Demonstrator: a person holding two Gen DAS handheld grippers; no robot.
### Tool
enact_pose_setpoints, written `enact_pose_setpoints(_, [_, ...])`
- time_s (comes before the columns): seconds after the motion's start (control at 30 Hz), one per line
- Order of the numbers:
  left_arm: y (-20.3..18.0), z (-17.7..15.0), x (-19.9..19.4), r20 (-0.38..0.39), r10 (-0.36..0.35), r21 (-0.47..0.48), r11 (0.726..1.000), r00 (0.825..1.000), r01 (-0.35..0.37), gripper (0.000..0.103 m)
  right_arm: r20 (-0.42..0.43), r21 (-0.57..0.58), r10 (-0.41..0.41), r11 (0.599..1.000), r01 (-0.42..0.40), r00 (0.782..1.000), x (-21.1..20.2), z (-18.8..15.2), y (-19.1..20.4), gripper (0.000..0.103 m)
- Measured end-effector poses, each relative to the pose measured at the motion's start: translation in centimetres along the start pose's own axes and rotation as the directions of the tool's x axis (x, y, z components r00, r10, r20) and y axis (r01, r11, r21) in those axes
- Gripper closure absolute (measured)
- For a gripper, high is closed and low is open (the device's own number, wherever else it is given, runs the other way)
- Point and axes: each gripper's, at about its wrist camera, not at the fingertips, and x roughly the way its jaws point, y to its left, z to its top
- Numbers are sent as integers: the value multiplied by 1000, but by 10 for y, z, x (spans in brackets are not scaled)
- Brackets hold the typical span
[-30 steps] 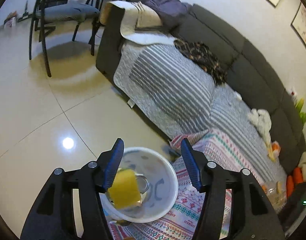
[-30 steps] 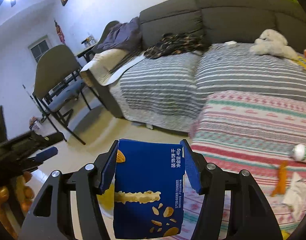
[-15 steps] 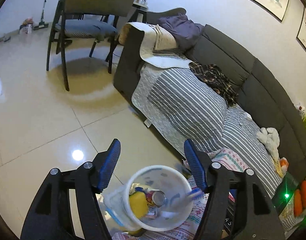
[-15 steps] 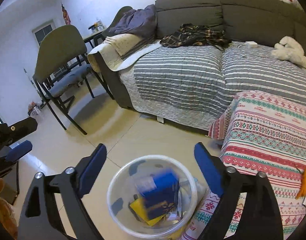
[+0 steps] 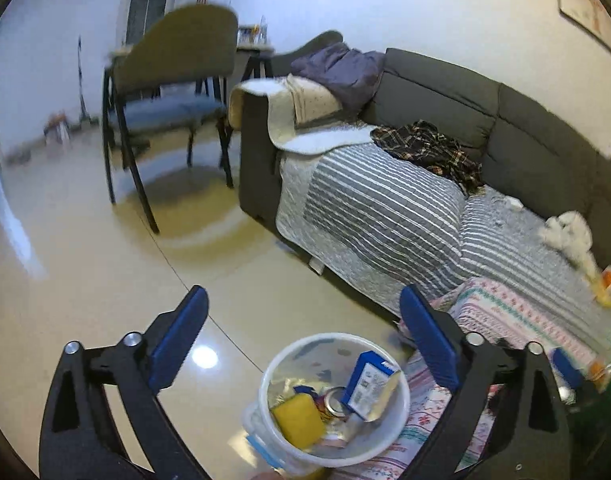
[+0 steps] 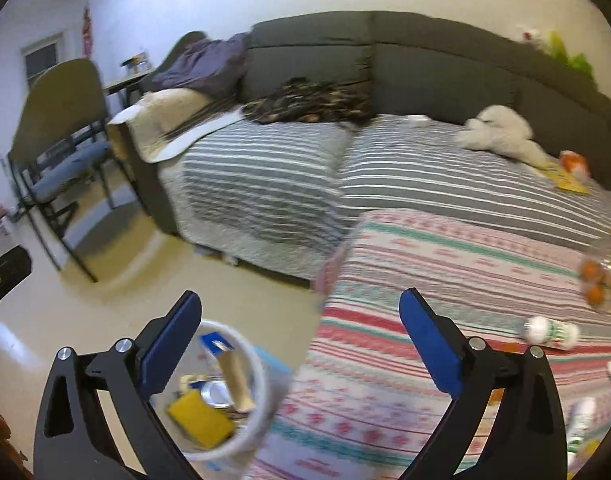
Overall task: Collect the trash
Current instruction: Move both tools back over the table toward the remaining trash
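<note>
A: Gripper status?

B: My left gripper is spread wide with nothing in it; right gripper is the same.

A: Trash?

B: Blue box, yellow sponge and a can sit inside the white bin, on the floor beside the patterned surface. A bottle lies on that surface.

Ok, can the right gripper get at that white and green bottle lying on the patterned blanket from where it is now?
Probably yes. The right gripper is open and empty, and the bottle lies in the open on the patterned blanket, off to its right, with nothing between them.
</note>
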Motion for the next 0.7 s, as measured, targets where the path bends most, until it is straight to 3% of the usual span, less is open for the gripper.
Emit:
enact_pose_setpoints(0.17, [-33,-10,-5,16,-12,61,998,1000,11,7,36,3,-91,996,91,995,-18,-4,-50,7])
enact_pose_setpoints(0.7, [-154,-59,-8,-76,-147,218,963,986,161,7,34,112,-250,963,245,968,-53,-28,-186,7])
